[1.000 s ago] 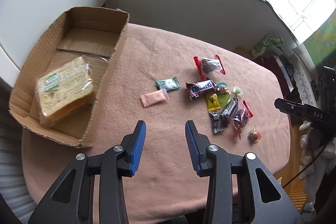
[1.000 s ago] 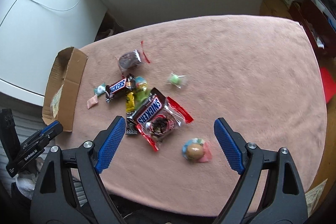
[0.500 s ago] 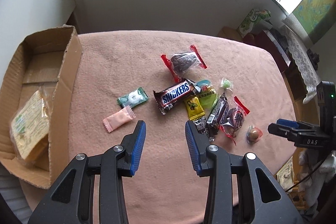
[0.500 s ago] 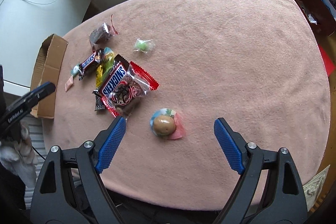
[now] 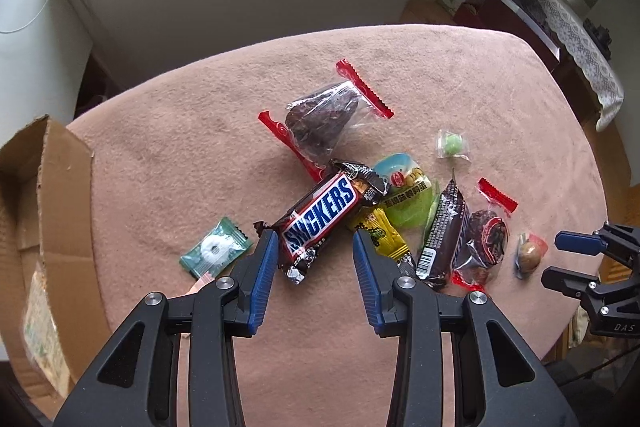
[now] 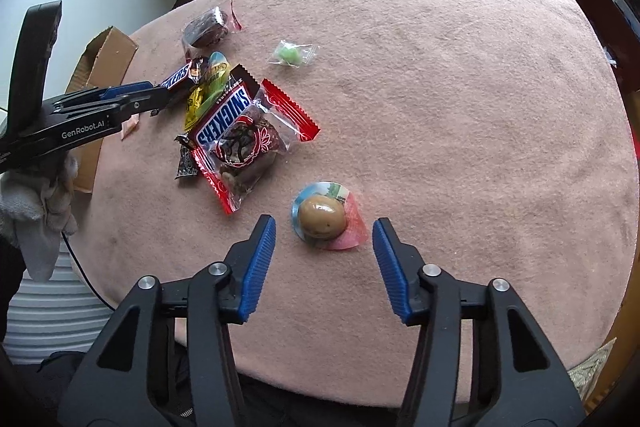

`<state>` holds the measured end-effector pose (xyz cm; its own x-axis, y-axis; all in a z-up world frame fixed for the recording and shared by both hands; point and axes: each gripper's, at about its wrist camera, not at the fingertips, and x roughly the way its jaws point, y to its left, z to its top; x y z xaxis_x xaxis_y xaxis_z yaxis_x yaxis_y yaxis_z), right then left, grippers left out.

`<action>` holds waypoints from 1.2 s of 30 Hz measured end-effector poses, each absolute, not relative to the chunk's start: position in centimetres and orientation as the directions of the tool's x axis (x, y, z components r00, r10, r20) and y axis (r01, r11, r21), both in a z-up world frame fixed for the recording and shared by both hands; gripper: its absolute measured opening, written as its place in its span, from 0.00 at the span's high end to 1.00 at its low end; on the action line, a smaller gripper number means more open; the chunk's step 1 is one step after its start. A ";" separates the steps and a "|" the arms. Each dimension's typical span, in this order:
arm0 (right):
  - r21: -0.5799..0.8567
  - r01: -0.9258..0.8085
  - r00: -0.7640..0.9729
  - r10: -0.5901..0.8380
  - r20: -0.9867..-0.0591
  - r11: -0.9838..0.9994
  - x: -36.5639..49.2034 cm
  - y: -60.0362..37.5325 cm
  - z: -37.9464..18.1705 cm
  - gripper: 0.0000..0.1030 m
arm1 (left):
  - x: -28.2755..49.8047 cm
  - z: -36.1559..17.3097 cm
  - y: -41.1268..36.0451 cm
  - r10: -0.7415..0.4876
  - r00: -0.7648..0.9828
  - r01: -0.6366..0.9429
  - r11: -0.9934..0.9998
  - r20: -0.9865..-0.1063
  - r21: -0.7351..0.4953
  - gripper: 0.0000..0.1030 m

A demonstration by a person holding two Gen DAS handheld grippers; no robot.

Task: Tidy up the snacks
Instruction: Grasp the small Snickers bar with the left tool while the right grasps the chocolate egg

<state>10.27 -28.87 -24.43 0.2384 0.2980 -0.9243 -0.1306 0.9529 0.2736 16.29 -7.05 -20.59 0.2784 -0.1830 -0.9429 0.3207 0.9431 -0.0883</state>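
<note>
Snacks lie scattered on a pink table cloth (image 5: 180,155). My left gripper (image 5: 314,247) is open, its jaws either side of the near end of a Snickers bar (image 5: 324,217). My right gripper (image 6: 323,231) is open, just short of a wrapped brown egg (image 6: 323,215), which also shows in the left wrist view (image 5: 529,255). A second Snickers bar (image 6: 222,121) lies under a red-edged clear pack (image 6: 248,147). A green mint packet (image 5: 214,247), a dark date pack (image 5: 322,117) and a green candy (image 5: 453,143) lie around.
An open cardboard box (image 5: 52,227) stands at the table's left edge, with a wrapped cracker pack (image 5: 40,323) inside. A yellow packet (image 5: 380,231) and a green packet (image 5: 408,199) lie in the pile. A white wall is behind the table.
Both grippers have moved closer to the table: the left over the Snickers bar, away from the box, the right down to the wrapped egg. Both stayed open.
</note>
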 end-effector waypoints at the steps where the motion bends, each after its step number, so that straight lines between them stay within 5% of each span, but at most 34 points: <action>1: 0.277 -0.136 0.237 0.303 -0.923 0.951 10.4 -28.7 -24.4 0.54 | 16.4 -20.7 -7.1 -0.182 0.276 0.328 0.941 -0.944 -0.085 0.64; 30: 0.194 -0.206 0.205 0.236 -0.950 0.959 11.6 -25.8 -26.2 0.66 | 20.4 -21.6 -9.8 -0.191 0.259 0.407 0.911 -0.947 -0.072 0.57; 36: 0.196 -0.213 0.208 0.240 -0.948 0.957 11.4 -25.9 -26.1 0.67 | 21.5 -21.7 -9.8 -0.230 0.263 0.371 0.921 -0.937 -0.122 0.66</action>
<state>11.43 -25.86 -26.11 0.2081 0.2403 -0.9481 -0.2132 0.9572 0.1958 21.48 -9.77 -21.70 0.2627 -0.2298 -0.9371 0.3713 0.9205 -0.1217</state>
